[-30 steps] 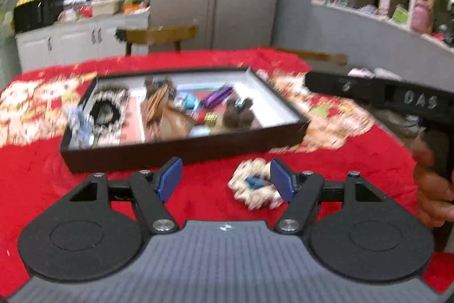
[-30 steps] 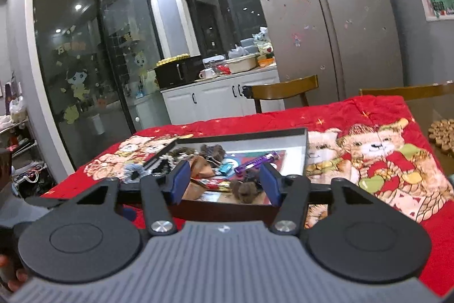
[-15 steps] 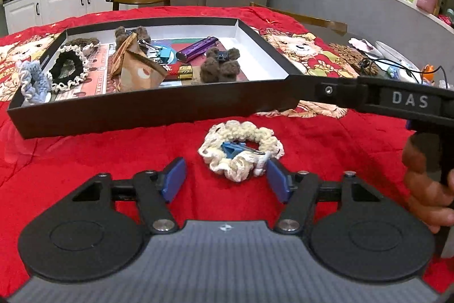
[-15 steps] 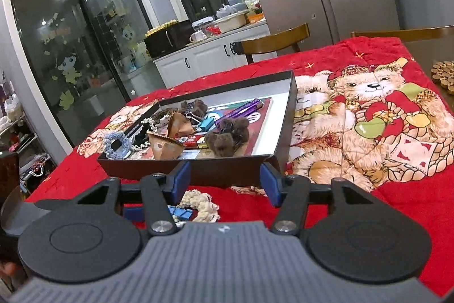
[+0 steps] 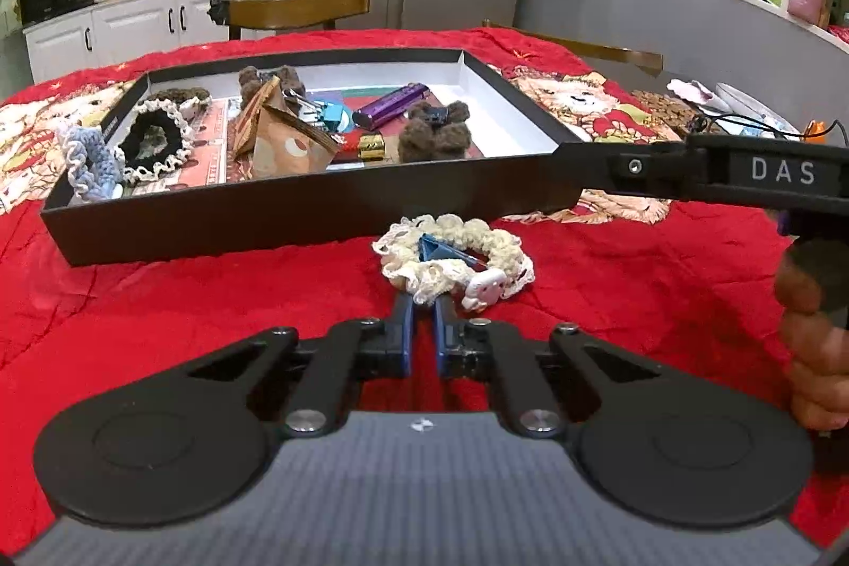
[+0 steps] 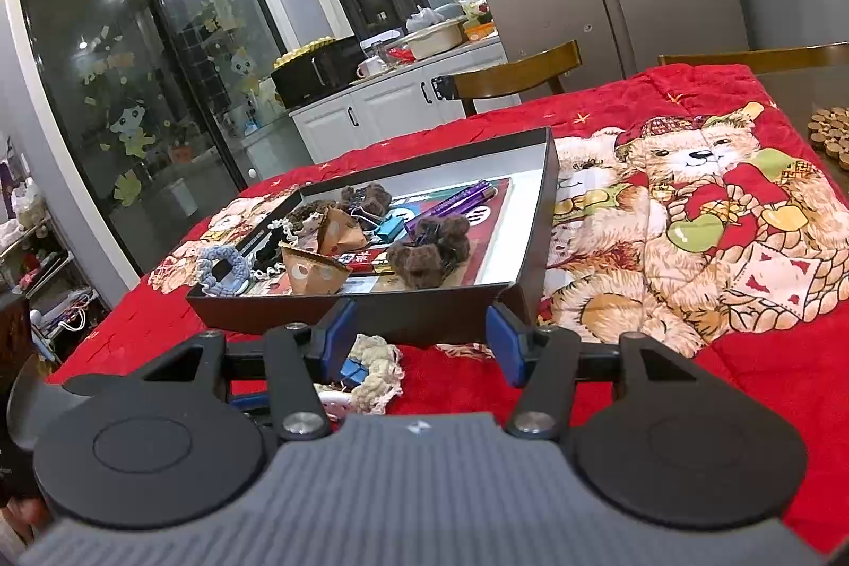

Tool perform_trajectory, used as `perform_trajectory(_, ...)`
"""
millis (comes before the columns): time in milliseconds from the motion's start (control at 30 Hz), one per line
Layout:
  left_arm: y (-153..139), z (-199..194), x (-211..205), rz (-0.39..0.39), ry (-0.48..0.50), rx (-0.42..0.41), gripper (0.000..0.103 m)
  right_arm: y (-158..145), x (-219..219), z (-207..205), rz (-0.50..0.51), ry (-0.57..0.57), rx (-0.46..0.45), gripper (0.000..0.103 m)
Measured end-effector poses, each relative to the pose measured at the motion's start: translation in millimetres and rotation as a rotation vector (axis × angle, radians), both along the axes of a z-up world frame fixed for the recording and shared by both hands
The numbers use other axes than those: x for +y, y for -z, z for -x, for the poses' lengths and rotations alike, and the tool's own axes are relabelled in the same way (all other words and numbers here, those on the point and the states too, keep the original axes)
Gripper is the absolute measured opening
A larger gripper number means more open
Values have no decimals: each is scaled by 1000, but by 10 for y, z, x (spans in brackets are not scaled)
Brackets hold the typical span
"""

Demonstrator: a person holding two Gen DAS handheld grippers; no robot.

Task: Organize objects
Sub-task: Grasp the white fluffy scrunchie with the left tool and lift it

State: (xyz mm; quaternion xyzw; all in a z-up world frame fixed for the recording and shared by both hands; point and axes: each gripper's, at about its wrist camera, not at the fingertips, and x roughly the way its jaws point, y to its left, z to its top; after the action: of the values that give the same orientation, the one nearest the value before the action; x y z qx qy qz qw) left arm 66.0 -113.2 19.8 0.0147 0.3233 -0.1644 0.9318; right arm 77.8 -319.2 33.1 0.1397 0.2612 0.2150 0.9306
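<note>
A cream crocheted scrunchie (image 5: 456, 255) with a blue binder clip in its middle lies on the red cloth just in front of the black tray (image 5: 318, 210). My left gripper (image 5: 422, 306) is shut on the near edge of the scrunchie. The scrunchie also shows in the right wrist view (image 6: 374, 367). My right gripper (image 6: 419, 327) is open, close to the tray's near wall (image 6: 403, 314), with nothing between its fingers. The tray holds scrunchies, brown pom-pom clips, a purple lighter (image 5: 390, 105), paper pouches and binder clips.
The red bear-print cloth (image 6: 690, 216) covers the table. The right gripper's body (image 5: 743, 173) and the hand crosses the right side of the left wrist view. Wooden chairs stand behind the table. Wooden coasters and cables lie at the far right.
My left gripper has moved forward and closed on the cream scrunchie; it was open before. My right gripper has dropped closer to the tray's near wall and stays open.
</note>
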Motion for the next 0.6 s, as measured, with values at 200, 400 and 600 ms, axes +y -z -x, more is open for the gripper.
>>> perform_trajectory(200,-23,29,6,-4,-7,-35,10,19,-23,-32,-6,6,19,59)
perform_trajectory(400,-110,21,100,4,-57,-74,5,16,-48,-41,-15,12,23,59)
perform_trajectory(600,-314,99,211,4,-99,-172,4,0,-35,-25,-12,-1,16,59)
